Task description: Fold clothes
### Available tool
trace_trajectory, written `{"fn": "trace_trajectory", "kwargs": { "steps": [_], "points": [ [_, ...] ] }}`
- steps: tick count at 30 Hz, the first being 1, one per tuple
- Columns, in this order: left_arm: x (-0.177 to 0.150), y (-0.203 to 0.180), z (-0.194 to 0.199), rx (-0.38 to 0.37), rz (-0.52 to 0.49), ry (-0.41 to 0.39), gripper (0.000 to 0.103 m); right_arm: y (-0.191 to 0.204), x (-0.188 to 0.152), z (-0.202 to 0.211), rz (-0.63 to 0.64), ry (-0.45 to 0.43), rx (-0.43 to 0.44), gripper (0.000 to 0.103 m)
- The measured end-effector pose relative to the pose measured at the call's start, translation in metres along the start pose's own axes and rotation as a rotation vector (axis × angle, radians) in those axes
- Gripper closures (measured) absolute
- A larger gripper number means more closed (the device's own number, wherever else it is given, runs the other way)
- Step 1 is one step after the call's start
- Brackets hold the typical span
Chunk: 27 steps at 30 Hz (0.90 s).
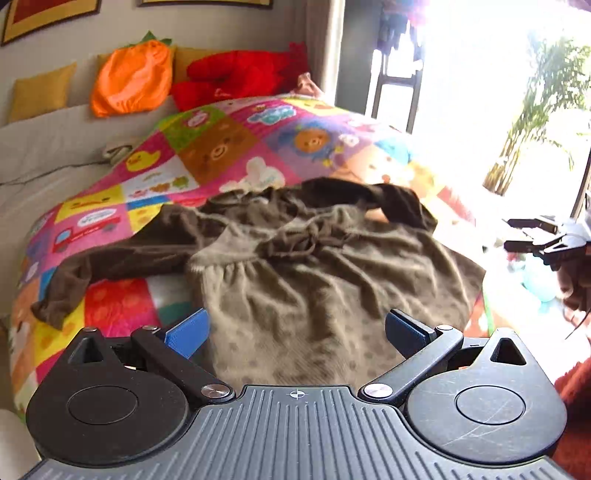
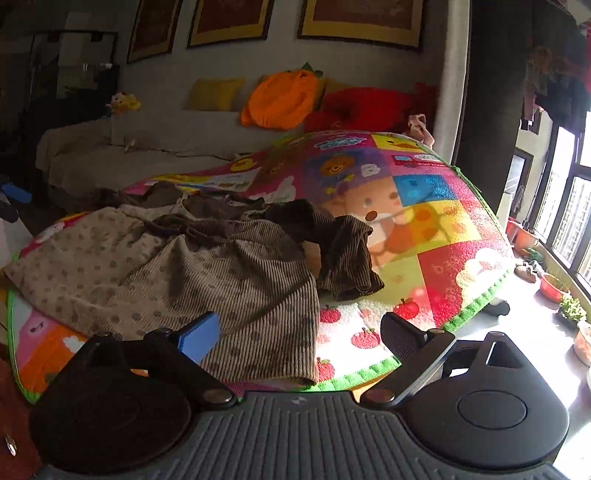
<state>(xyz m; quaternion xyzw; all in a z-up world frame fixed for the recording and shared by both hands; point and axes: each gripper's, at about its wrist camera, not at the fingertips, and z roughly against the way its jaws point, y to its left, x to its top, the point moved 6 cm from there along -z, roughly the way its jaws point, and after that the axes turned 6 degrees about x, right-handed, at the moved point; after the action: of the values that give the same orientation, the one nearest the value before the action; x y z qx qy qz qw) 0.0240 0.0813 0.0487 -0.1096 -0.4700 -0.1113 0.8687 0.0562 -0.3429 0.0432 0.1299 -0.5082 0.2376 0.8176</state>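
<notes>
Light source: daylight from the window (image 1: 491, 92) at the right, blown out to white in the left wrist view.
Glare: washes over the play mat (image 1: 436, 192) edge nearest the glass.
Brightness: the right wrist view is dim; wall and framed pictures (image 2: 362, 18) lie in shadow.
Blur: soft throughout, dress (image 1: 314, 266) slightly smeared.
Distortion: fisheye bends the mat edges and window frames (image 2: 561, 206).

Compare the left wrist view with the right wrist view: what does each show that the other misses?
Left wrist only: the brown dress's long dark sleeve stretched across the mat, and the right gripper at the frame edge.

Right wrist only: potted plants along the window and a small yellow plush toy.

Both: the brown dotted dress lying unfolded on the colourful patchwork play mat, and the orange pumpkin cushion.
</notes>
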Motion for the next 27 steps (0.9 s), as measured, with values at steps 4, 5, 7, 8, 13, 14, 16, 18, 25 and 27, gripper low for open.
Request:
{"fn": "trace_trajectory", "kwargs": {
  "steps": [4,5,7,8,13,14,16,18,25,27],
  "points": [
    [0.024,-0.007,-0.054,0.008,0.13,0.02,0.0,0.001,0.029,-0.051,-0.071,-0.021,0.026,0.007],
    [0.024,-0.007,-0.065,0.016,0.152,0.045,0.0,0.001,0.034,-0.067,-0.061,-0.01,0.005,0.007],
    [0.019,-0.007,-0.088,0.012,0.182,0.099,0.0,-0.007,0.037,-0.097,0.049,0.047,-0.131,0.008],
    [0.015,-0.007,-0.095,0.007,0.184,0.11,0.0,-0.014,0.038,-0.11,0.081,0.07,-0.178,0.013],
    [0.003,-0.011,-0.128,-0.089,0.22,0.143,0.0,-0.069,0.031,-0.167,-0.028,0.251,-0.236,0.063],
    [0.001,-0.013,-0.133,-0.106,0.219,0.147,0.0,-0.074,0.036,-0.171,-0.077,0.256,-0.214,0.082],
    [-0.003,-0.015,-0.143,-0.125,0.218,0.156,0.0,-0.083,0.047,-0.177,-0.175,0.264,-0.172,0.096],
    [-0.009,-0.016,-0.15,-0.149,0.228,0.167,0.0,-0.085,0.072,-0.175,-0.279,0.227,-0.104,0.101],
    [-0.015,-0.02,-0.147,-0.141,0.19,0.114,0.0,-0.035,0.202,-0.163,-0.384,0.006,0.204,0.101],
    [-0.015,-0.018,-0.147,-0.148,0.206,0.109,0.0,-0.016,0.211,-0.165,-0.191,0.015,0.133,0.092]
  ]
}}
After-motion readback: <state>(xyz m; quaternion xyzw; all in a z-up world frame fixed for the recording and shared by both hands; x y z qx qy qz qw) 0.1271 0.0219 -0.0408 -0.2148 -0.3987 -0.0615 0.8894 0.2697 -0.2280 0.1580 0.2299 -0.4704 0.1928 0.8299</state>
